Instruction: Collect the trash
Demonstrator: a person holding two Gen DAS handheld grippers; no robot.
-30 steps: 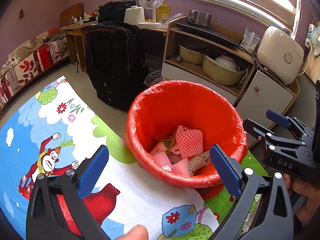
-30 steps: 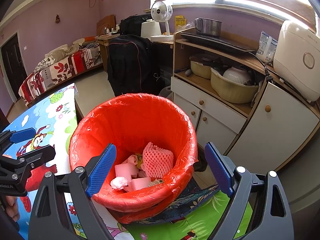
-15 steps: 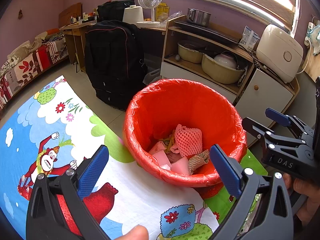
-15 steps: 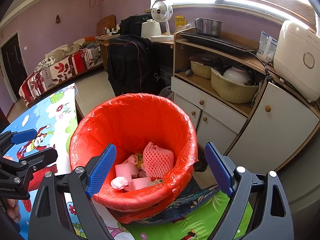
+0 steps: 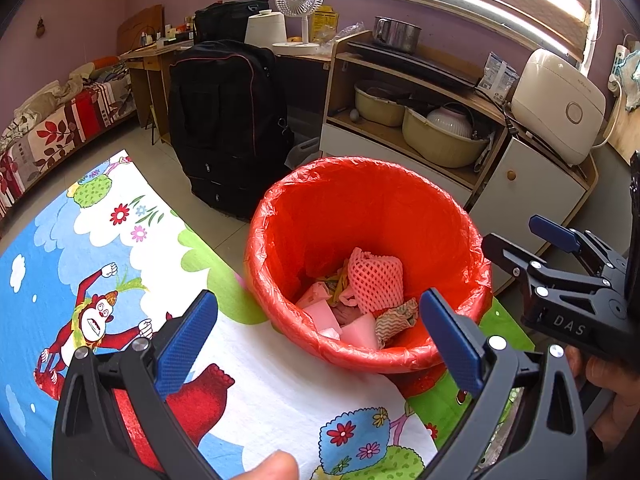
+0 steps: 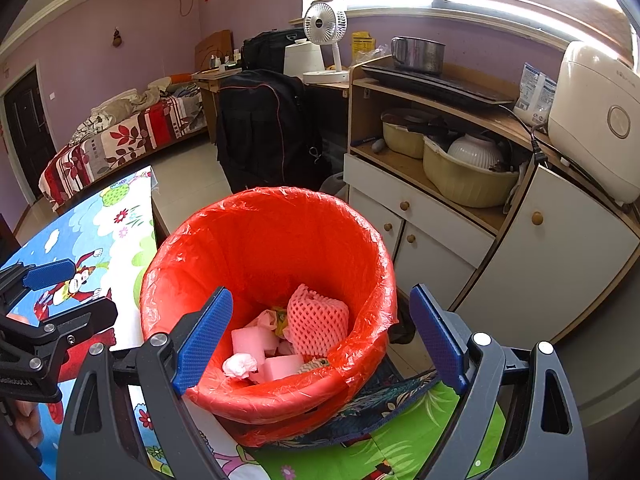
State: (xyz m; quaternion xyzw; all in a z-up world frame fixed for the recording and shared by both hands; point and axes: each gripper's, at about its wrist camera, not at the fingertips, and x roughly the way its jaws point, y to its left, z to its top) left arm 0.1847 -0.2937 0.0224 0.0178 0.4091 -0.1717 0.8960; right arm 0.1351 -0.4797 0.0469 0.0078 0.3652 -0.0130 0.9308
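Nearest the left wrist camera, the left gripper [image 5: 320,332] has its blue-padded jaws spread wide with nothing between them, poised over a cartoon-printed cloth [image 5: 100,264] showing a red monkey and flowers. The right gripper [image 6: 320,336] is likewise spread apart and empty, its pads framing the near rim of the bin. Just beyond both grippers stands the red-lined trash bin [image 5: 280,216], resting at the edge of the cloth. Inside it lies the trash: a pink foam net [image 6: 316,320], pink foam blocks [image 6: 252,340], a crumpled white tissue [image 6: 240,365] and a patterned scrap [image 5: 396,316]. Behind the bin a black suitcase [image 5: 228,120] stands on the tiled floor, beside a wooden cabinet [image 6: 436,216] holding basins, with a white rice cooker [image 6: 596,120] on top. Farther back are a small white fan [image 6: 324,24] and a bed [image 6: 120,140] against the purple wall.
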